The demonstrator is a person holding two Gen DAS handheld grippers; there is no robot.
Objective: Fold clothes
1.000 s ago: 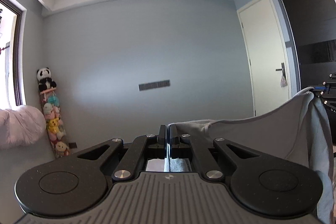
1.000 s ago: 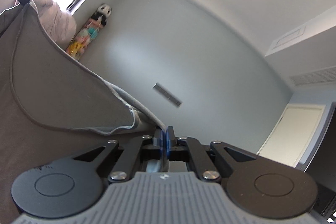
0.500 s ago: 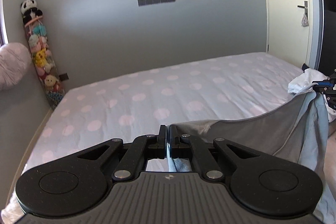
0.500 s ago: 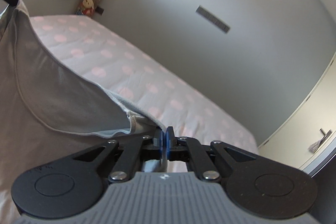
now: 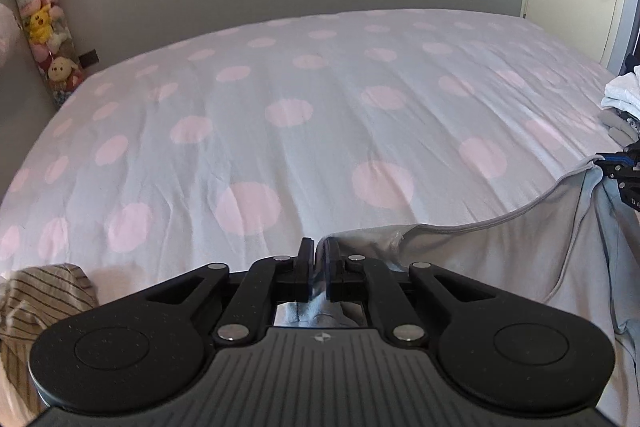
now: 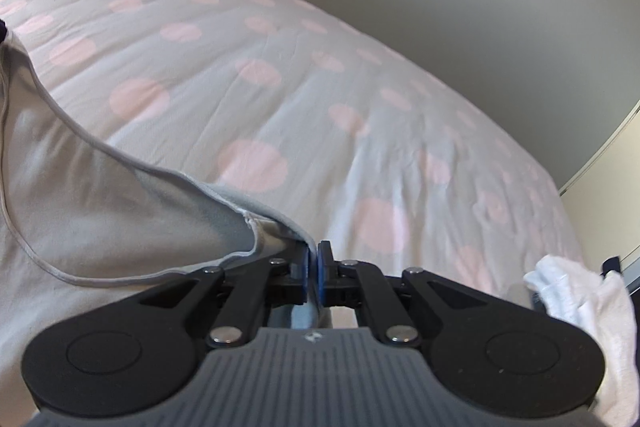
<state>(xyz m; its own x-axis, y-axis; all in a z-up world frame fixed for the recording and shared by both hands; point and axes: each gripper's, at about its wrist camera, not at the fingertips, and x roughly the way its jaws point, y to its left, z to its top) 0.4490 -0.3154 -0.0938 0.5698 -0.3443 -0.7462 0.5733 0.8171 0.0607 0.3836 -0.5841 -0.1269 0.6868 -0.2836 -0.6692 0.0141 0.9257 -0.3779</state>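
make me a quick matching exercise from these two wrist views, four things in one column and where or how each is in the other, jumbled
Things:
1. grey garment
2. striped garment
3. white cloth
4. stuffed toys

Place or state:
A. stacked upright in the room's corner by the wall
B. crumpled on the bed's near left edge
C. held stretched between the left gripper and right gripper
D. bunched beside the right gripper, on its right

Pairs: 1-C, 2-B, 3-D, 4-A
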